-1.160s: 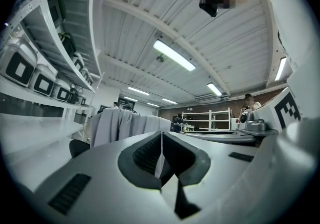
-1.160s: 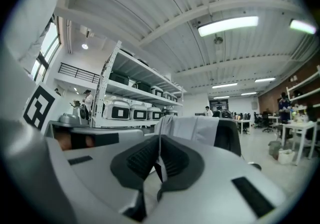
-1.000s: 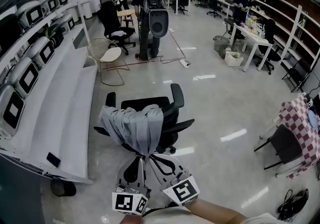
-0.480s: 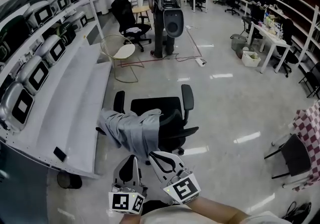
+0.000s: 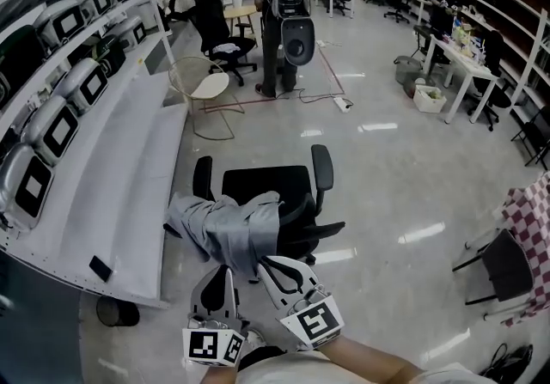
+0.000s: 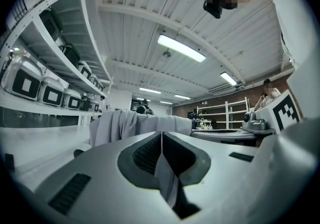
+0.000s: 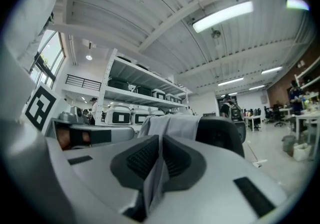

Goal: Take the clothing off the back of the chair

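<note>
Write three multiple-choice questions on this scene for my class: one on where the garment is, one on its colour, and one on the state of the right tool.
1. Where does the garment lie?
A. On the white shelf
B. On the floor
C. Draped over the back of the office chair

2. What colour is the garment?
A. Grey
B. Red
C. Black

3. How does the right tool stand?
A. Jaws wide apart
B. Jaws shut on the garment's fabric
C. Jaws shut on an armrest

Answers:
1 C: the head view shows it hanging over the backrest.
2 A: it is plain grey against the black chair.
3 B: the right gripper view shows a fold of fabric pinched between the closed jaws.
</note>
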Tool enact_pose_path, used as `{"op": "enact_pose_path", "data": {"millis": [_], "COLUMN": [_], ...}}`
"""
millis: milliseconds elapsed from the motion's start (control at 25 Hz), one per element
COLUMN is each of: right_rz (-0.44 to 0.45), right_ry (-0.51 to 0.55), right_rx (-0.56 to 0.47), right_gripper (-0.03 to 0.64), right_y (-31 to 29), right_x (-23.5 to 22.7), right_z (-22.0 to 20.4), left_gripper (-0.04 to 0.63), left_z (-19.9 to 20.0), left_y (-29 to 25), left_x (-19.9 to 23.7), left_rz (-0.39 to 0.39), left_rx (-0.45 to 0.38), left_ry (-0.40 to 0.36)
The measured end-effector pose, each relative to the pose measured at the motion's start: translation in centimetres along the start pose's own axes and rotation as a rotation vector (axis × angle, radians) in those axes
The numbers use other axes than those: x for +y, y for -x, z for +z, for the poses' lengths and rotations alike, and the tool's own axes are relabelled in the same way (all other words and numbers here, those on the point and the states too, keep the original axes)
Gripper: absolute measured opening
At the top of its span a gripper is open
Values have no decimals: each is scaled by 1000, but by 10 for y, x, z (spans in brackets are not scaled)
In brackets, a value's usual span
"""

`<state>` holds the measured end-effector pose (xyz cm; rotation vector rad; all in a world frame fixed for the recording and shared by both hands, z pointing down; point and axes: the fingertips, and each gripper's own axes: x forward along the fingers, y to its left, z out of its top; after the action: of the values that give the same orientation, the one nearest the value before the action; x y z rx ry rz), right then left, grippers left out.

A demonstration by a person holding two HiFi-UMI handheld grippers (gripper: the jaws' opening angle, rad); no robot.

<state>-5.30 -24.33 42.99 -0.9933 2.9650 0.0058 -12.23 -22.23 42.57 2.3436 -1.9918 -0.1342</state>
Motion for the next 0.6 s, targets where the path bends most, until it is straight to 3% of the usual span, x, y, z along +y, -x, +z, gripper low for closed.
{"op": "enact_pose_path", "data": {"millis": [400,520,600], "right_rz": [-154,-171,-184], "right_ry": [12,13,13], "right_rx": [82,96,83], "right_gripper": [22,97,102], "right_y": [-4,-9,-12], "right_x": [-27,-25,-23], "right_z": [-15,-16,-15], "left_gripper": [14,19,76], "left_z": [0,-1,-3], "left_y": [-8,-11,-12], "left_x": [41,48,51], "left_rz": [-6,-19,-27], "left_rx": [5,8,14], "left_ry": [26,37,49]}}
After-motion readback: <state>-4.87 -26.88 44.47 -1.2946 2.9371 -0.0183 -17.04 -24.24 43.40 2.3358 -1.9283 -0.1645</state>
